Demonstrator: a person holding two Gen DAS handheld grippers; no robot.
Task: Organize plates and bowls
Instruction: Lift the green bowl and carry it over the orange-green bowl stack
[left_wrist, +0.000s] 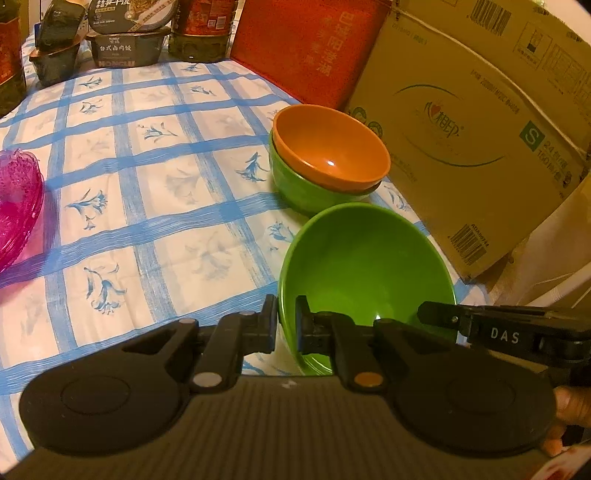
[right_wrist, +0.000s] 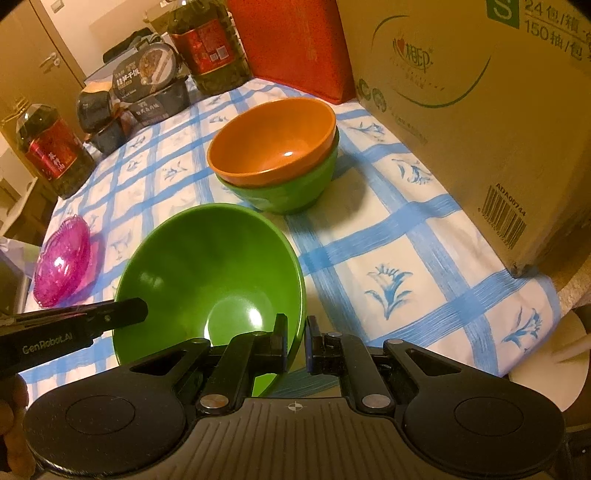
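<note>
Here both grippers pinch the same green bowl by its rim, one on each side. The left gripper (left_wrist: 286, 325) has its jaws pressed together on the bowl's left edge, one finger outside the wall and one inside. The right gripper (right_wrist: 296, 341) clamps the opposite edge in the same way. Each gripper's black fingers reach into the other's view from the side.

The green bowl (left_wrist: 365, 266) sits tilted between them, its open mouth facing the cameras, above the near part of the table (left_wrist: 147, 184), which carries a blue-checked cloth with flower prints. Whether its base touches the cloth cannot be told.

Just beyond it stands a stack of two bowls: an orange bowl (left_wrist: 328, 146) nested inside a second green one (left_wrist: 295, 184). A large cardboard box (left_wrist: 480, 129) stands to their right, and a red box (left_wrist: 306, 48) behind. Well apart on the left lie pink transparent dishes (right_wrist: 62, 266). Food containers and jars (left_wrist: 129, 37) line the far edge.
</note>
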